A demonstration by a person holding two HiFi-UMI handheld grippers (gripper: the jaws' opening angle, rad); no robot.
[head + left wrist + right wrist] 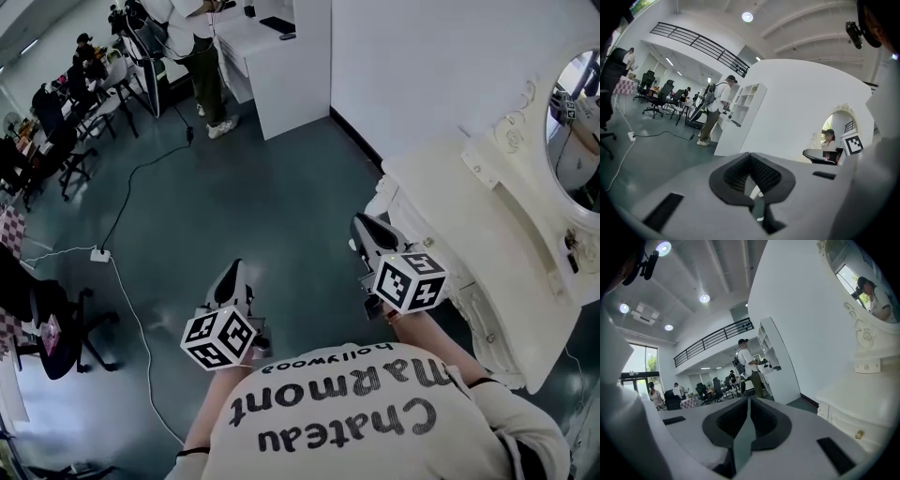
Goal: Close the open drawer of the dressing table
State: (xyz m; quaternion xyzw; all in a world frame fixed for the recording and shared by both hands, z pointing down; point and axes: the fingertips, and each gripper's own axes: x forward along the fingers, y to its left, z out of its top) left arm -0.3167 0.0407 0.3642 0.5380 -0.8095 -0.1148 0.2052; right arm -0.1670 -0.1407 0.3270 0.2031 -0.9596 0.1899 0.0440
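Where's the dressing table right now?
Head view, right side: the dressing table stands just right of the right gripper, its oval mirror at the frame's upper right edge.

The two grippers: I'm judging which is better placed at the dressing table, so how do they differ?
The right gripper is beside the dressing table; the left gripper hangs over bare floor, apart from it. The right gripper reaches farther forward than the left gripper. Both have jaws shut, with nothing between them.
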